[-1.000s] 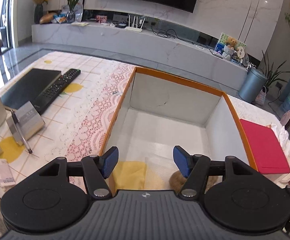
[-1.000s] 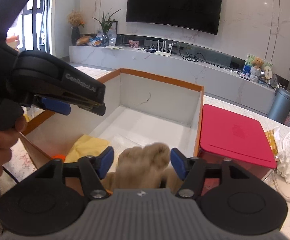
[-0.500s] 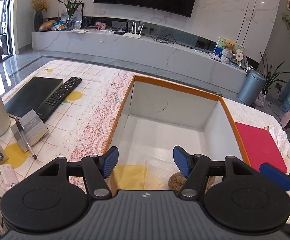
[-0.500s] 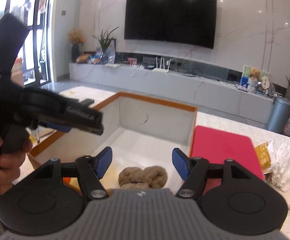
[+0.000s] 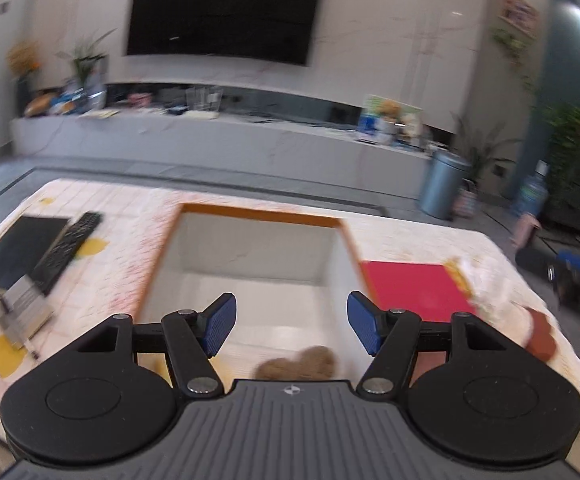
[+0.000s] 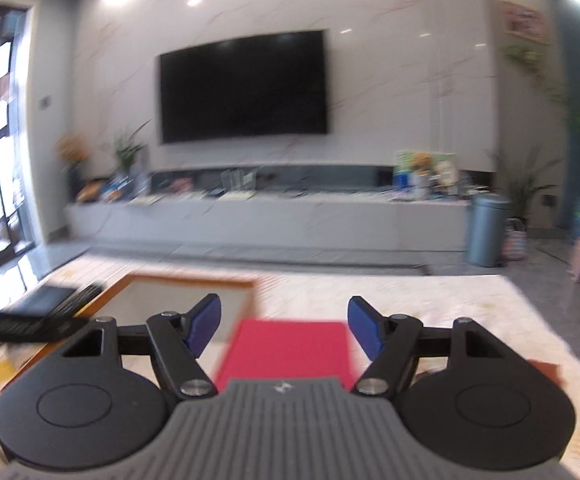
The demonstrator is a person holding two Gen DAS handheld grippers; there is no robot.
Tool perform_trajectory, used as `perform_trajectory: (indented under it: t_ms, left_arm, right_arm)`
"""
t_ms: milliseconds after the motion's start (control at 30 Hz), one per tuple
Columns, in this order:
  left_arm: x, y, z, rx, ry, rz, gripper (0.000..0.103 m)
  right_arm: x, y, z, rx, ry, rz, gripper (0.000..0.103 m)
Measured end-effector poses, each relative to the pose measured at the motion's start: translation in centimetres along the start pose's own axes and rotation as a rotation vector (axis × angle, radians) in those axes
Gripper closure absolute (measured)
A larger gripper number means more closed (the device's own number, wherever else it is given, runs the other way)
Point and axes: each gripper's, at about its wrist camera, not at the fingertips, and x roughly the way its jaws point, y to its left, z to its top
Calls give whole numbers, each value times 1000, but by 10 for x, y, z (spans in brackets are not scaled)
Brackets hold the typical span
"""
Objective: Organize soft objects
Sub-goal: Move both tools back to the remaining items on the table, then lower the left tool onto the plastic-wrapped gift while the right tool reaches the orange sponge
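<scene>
Left gripper (image 5: pixel 288 330): fingers spread wide, nothing between them, above the orange-rimmed box (image 5: pixel 258 213) on the counter (image 5: pixel 410 236). Brown plush toy (image 5: pixel 302 362) lies on the box floor at the near edge. Right gripper (image 6: pixel 285 330): fingers, just widened, empty over the red case (image 6: pixel 286 350).

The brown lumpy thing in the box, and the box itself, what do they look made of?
Brown lumpy thing: probably plush fabric; fuzzy, matte, rounded lobes, though blurred. White box with orange rim: probably painted board or cardboard; flat, matte white walls with a thin, crack-like line.

plush toy (image 5: pixel 302 362) lies in the box (image 5: pixel 258 216), remote (image 5: pixel 66 252) left, folder (image 5: pixel 410 288) right.
</scene>
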Motion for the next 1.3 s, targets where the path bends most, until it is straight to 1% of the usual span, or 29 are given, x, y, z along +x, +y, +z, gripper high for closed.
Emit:
perform_trajectory:
  t_ms: [67,133,200,267,367,467,500,567,667,767,833,900,933,1067,1100,1200,1300]
  left_arm:
    - [-1,-16,-3,34,-6,-26,28]
    - [1,-32,-6,69,-11,-58,27]
    - [4,-47,-11,99,-6,-86,27]
    - [10,-64,-19,128,2,-113,26]
    - [25,-90,-32,169,44,-167,26]
    - [40,-116,-49,206,79,-211,26]
    - [44,-125,-55,220,84,-232,26]
    - [50,-143,-68,234,69,-269,26]
    - [60,-166,-88,208,40,-283,26]
    - [71,-188,-105,193,2,-292,26]
    - [79,-204,-113,207,-20,-254,26]
    - [89,-217,-117,218,-9,-178,26]
    - [95,-221,-118,202,-3,-144,26]
    - [115,-221,-118,69,11,-45,26]
    - [119,-222,-118,54,11,-25,26]
    - [129,-229,-117,62,-7,10,26]
    - [135,-234,-118,34,-20,71,26]
  right_arm:
    - [-8,-20,3,15,-39,-56,27]
    - [-14,-40,3,35,-57,-130,27]
    - [-20,-61,2,80,-75,-186,27]
    - [-26,-83,2,142,-95,-223,27]
    - [-36,-109,-1,220,-110,-263,27]
    - [-42,-126,-6,256,-127,-330,27]
    - [-41,-131,-9,266,-121,-348,27]
    - [-34,-144,-15,289,-79,-382,27]
    - [-25,-161,-25,340,-18,-434,27]
    - [-22,-173,-30,400,3,-451,27]
    - [-21,-177,-32,419,9,-447,27]
    - [-17,-178,-31,426,13,-453,27]
    - [-17,-180,-32,431,18,-455,27]
    - [-12,-187,-37,470,32,-453,26]
    - [-10,-188,-38,476,40,-448,26]
    - [-5,-188,-41,470,71,-449,26]
    - [-1,-186,-42,458,88,-456,26]
